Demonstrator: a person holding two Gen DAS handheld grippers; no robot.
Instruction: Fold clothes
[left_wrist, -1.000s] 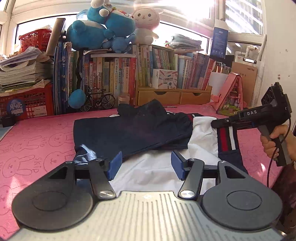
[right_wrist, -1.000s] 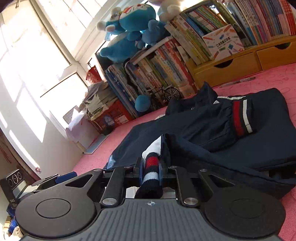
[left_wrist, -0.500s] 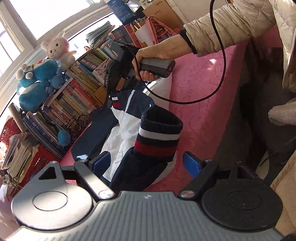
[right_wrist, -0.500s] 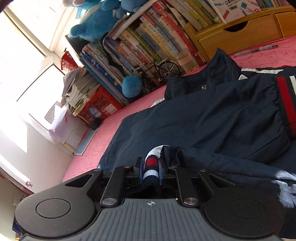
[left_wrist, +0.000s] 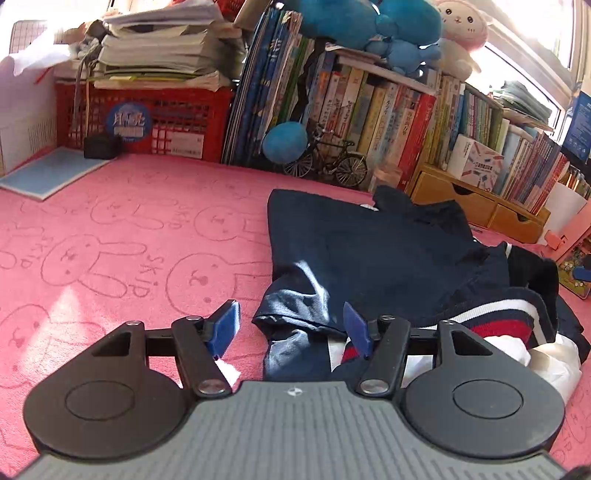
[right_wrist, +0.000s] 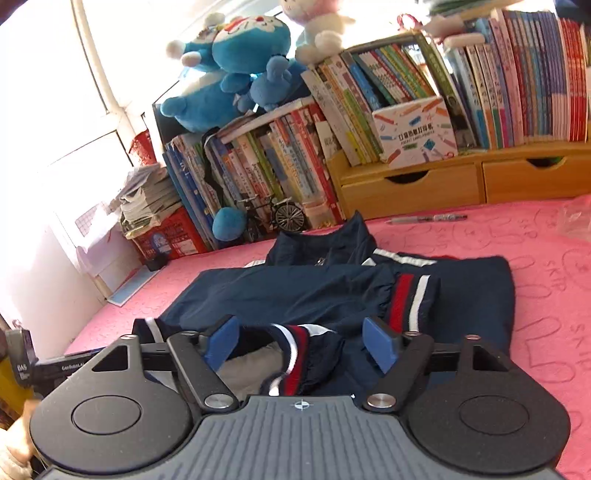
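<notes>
A navy jacket (left_wrist: 369, 251) with red and white striped ribbing lies partly folded on the pink bunny-print mat (left_wrist: 110, 240). My left gripper (left_wrist: 291, 328) is open and empty over the jacket's near left corner, whose hem lies between the blue pads (left_wrist: 223, 325). In the right wrist view the jacket (right_wrist: 332, 291) lies ahead with one striped cuff (right_wrist: 408, 295) folded over its body. My right gripper (right_wrist: 301, 341) is open, with the striped waistband (right_wrist: 295, 350) lying loose between its jaws. The left gripper's handle (right_wrist: 55, 367) shows at the lower left.
Rows of books (right_wrist: 369, 122), wooden drawers (right_wrist: 461, 181), plush toys (right_wrist: 240, 66), a red crate (left_wrist: 147, 118), a model bicycle (left_wrist: 328, 162) and a blue ball (left_wrist: 284, 142) line the mat's far edge. A pen (right_wrist: 424, 218) lies on the mat near the drawers.
My right gripper has opened and let go of the striped waistband. My left gripper has swung back to the jacket's left corner, still open.
</notes>
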